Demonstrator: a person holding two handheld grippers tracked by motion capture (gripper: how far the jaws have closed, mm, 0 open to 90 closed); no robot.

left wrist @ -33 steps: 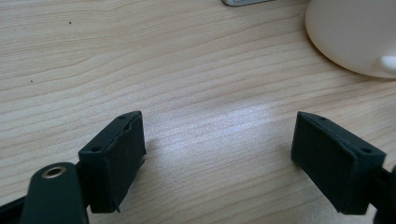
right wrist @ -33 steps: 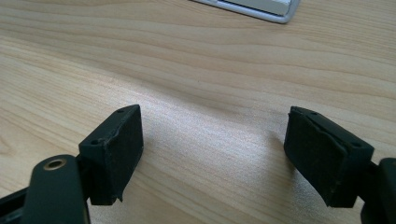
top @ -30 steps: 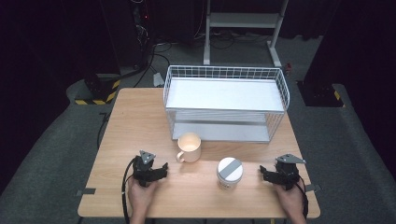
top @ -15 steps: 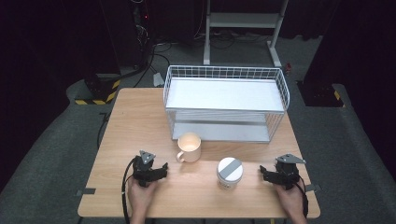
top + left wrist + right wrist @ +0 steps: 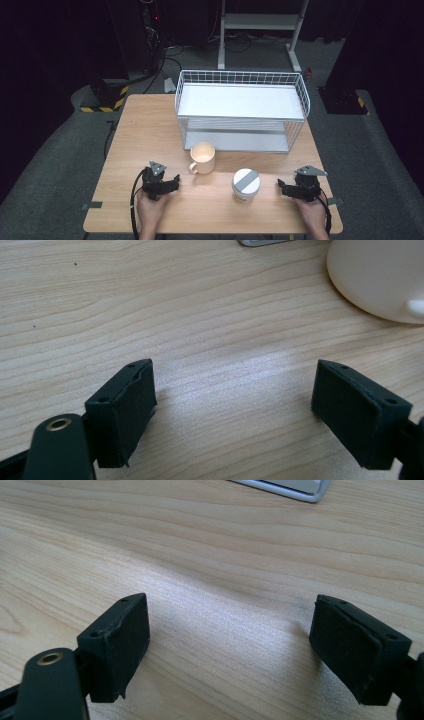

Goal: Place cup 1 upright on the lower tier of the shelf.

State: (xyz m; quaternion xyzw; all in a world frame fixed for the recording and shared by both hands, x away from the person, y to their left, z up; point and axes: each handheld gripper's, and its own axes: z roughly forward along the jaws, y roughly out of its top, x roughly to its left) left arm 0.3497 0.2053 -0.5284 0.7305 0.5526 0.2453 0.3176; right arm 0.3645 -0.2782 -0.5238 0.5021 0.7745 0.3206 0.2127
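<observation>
No lettering, label, brand or number can be read on anything in these views.

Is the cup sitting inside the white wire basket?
No, the cup stands on the bare table in front of the basket, not inside it.

Your cream mug (image 5: 203, 157) upright, handle toward you, near your white jar (image 5: 246, 185) with grey-striped lid, apart.
</observation>
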